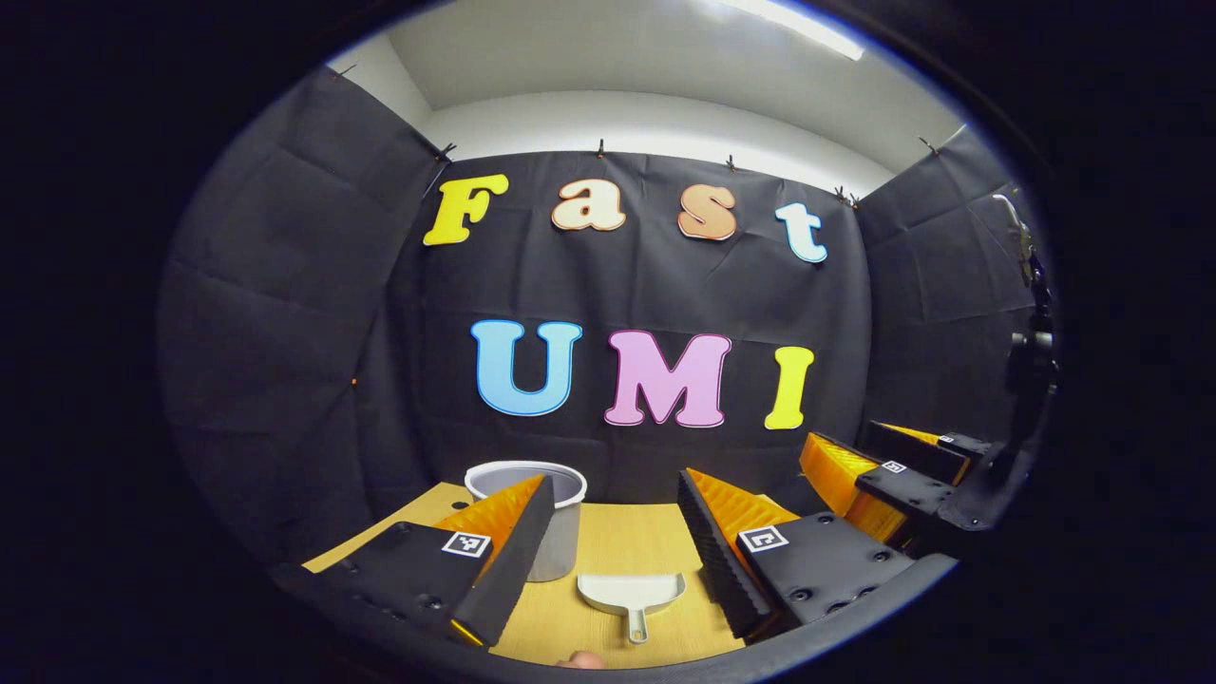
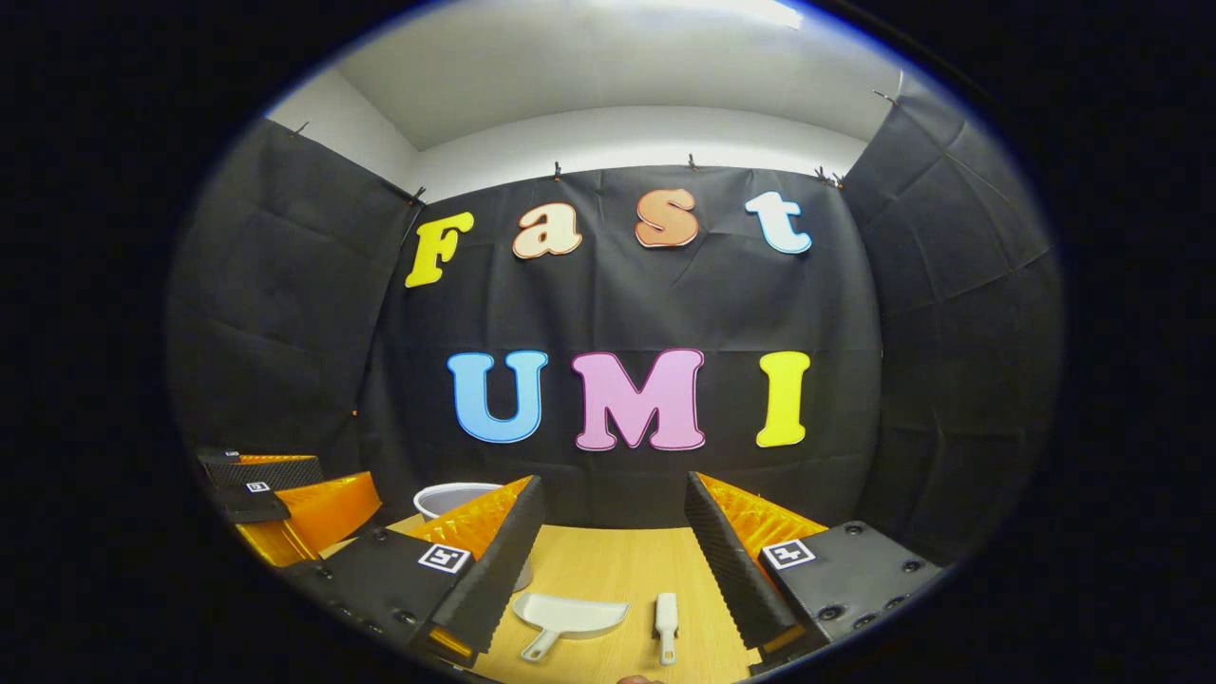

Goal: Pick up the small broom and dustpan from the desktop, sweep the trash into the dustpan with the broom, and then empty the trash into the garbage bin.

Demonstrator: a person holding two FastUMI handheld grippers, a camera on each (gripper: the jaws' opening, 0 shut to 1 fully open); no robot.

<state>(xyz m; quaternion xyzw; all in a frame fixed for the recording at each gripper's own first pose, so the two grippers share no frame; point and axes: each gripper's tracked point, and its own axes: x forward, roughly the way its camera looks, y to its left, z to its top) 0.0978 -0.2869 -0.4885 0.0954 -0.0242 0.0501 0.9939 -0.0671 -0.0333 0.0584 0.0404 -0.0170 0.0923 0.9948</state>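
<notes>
A small white dustpan (image 1: 632, 594) lies on the wooden desktop (image 1: 622, 541), handle toward me, low between the fingers of my left gripper (image 1: 615, 480), which is held above it, open and empty. In the right gripper view the dustpan (image 2: 570, 616) lies left of a small white broom (image 2: 667, 617), both flat on the desktop (image 2: 608, 560). My right gripper (image 2: 613, 483) hovers over them, open with nothing held. A grey-white garbage bin (image 1: 562, 494) stands at the back left, partly hidden by my left finger.
The right gripper (image 1: 893, 475) hangs off to the right in the left gripper view; the left gripper (image 2: 275, 499) sits at far left in the right gripper view, beside the bin (image 2: 451, 496). Black cloth walls close the desk's back and sides.
</notes>
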